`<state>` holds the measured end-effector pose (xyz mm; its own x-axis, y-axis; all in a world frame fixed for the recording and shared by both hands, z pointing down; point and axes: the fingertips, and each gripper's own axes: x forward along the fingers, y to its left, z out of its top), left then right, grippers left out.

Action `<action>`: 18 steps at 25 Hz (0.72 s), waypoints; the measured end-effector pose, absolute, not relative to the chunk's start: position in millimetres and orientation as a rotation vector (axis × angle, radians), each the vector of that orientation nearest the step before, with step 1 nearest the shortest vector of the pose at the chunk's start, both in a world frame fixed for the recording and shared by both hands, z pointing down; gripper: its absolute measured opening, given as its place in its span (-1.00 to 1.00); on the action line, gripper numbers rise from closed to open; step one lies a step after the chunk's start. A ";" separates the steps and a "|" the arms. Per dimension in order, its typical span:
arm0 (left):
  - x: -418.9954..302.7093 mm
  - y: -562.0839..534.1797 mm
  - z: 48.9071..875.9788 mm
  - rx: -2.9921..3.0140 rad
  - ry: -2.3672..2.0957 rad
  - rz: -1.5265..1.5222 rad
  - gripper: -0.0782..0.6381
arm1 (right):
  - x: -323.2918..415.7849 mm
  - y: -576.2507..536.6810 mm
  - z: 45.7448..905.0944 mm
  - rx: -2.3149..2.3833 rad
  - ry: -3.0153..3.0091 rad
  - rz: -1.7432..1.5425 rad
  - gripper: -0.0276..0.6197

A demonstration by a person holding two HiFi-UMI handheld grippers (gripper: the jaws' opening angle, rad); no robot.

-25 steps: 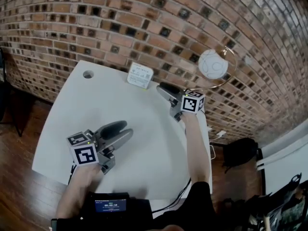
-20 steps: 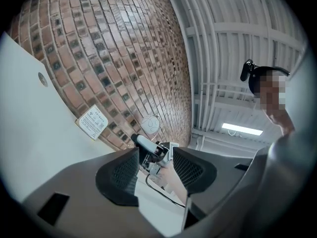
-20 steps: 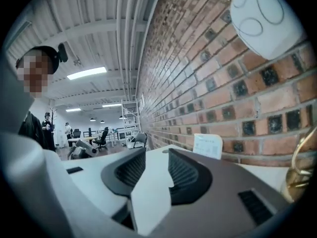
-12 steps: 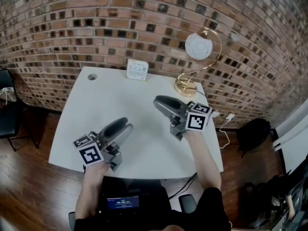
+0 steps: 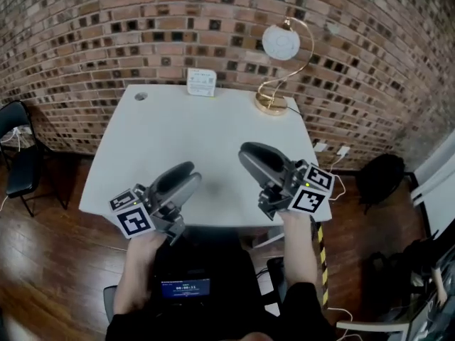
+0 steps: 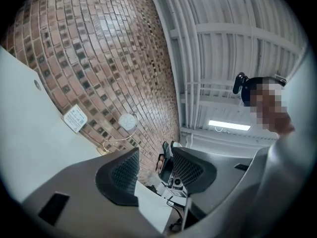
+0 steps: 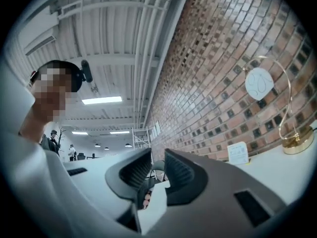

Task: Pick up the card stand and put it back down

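Observation:
The card stand (image 5: 201, 82), a small white printed card, stands upright at the table's far edge against the brick wall; it also shows as the card stand (image 6: 75, 118) and the card stand (image 7: 238, 153). My left gripper (image 5: 186, 179) hovers over the white table (image 5: 213, 141) near its front edge, jaws apart and empty, as the left gripper (image 6: 156, 163) confirms. My right gripper (image 5: 250, 156) is raised beside it, far from the card. The right gripper (image 7: 157, 166) has its jaws closing, a narrow gap still between them and nothing in it.
A gold lamp (image 5: 274, 62) with a round white shade stands at the table's far right corner. A cable hole (image 5: 141, 96) marks the far left corner. A black chair (image 5: 18, 155) sits left of the table, a dark bag (image 5: 377, 180) right of it.
My right gripper has drawn back from beside the card stand to the table's front, and its jaws have narrowed. The left gripper has also come nearer. The card stand has stayed in place.

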<state>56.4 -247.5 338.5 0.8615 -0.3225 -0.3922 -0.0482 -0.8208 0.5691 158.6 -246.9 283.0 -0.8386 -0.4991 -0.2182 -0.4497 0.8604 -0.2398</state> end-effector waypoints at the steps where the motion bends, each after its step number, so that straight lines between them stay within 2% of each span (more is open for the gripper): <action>1: 57.3 -239.2 335.4 2.482 -0.269 -0.645 -0.20 | 158.3 -233.9 280.0 -0.700 2.741 -0.241 -0.59; 10: 56.7 -159.8 307.6 2.608 -0.254 -0.639 -0.20 | 147.1 -125.6 253.0 -0.552 2.640 -0.010 -0.69; 14: 57.7 -145.2 304.1 2.618 -0.249 -0.648 -0.20 | 134.4 -98.4 248.7 -0.568 2.697 0.133 -0.69; 18: 62.7 -139.3 301.0 2.633 -0.255 -0.627 -0.20 | 130.4 -85.9 248.9 -0.546 2.719 0.137 -0.69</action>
